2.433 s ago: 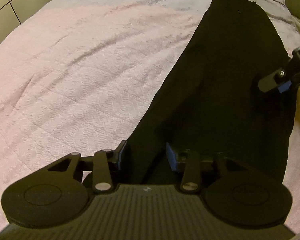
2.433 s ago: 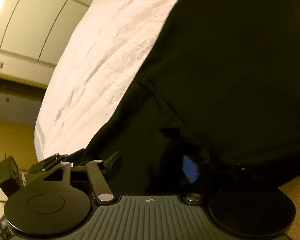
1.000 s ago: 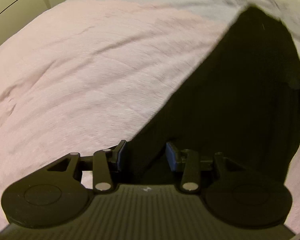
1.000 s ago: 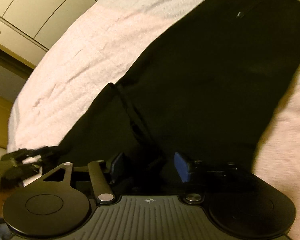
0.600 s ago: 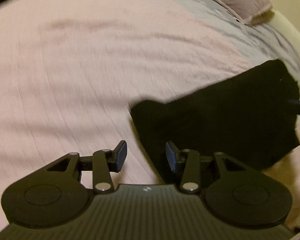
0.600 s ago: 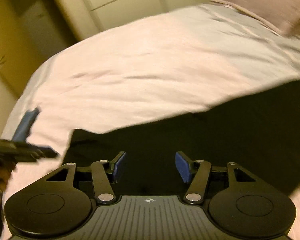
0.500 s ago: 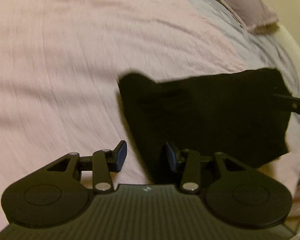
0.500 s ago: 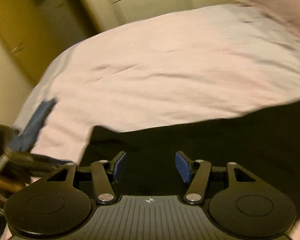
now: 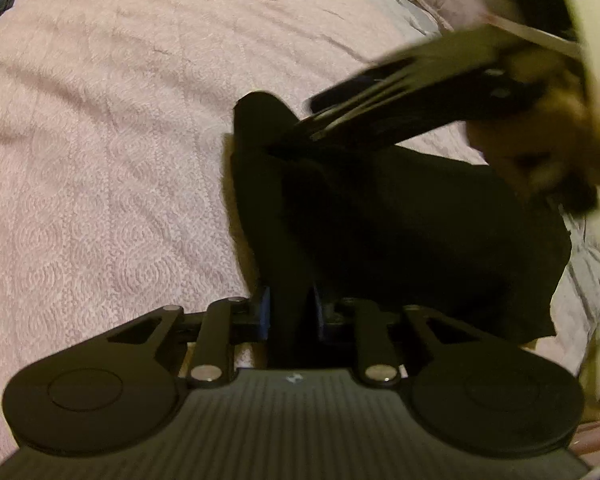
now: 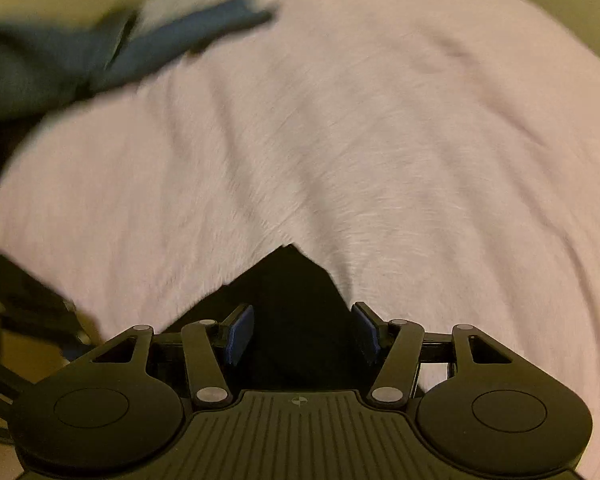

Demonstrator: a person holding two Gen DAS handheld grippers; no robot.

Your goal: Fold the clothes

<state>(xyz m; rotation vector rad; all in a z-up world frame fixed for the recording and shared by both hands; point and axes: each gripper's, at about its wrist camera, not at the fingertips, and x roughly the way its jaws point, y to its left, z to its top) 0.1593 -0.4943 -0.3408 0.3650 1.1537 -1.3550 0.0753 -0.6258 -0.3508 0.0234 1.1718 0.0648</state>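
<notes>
A black fabric garment (image 9: 400,232), already doubled into a rough rectangle, lies on a bed covered with a pale pink quilted bedspread (image 9: 100,160). It sits toward the right of the left wrist view, with one rounded corner rising near the middle of the picture.

The left hand-held gripper (image 9: 290,312) points down at the near edge of the garment. Its jaws are closing, and a thick fold of the black cloth stands between the blue pads, filling the narrow gap so that they press on it.

The right hand-held gripper (image 10: 304,334) reaches in over the far corner of the garment, blurred in the left view. In its own view the jaws stand apart, with a pointed corner of black cloth between the pads but touching neither. A blurred blue-grey piece of clothing (image 10: 148,48) lies at the far edge of the bed.

The garment looks soft, light and limp. It will likely sag and slip out of shape if lifted by one point, so the best hold is probably on two corners of the same edge, pinching through all layers together.
</notes>
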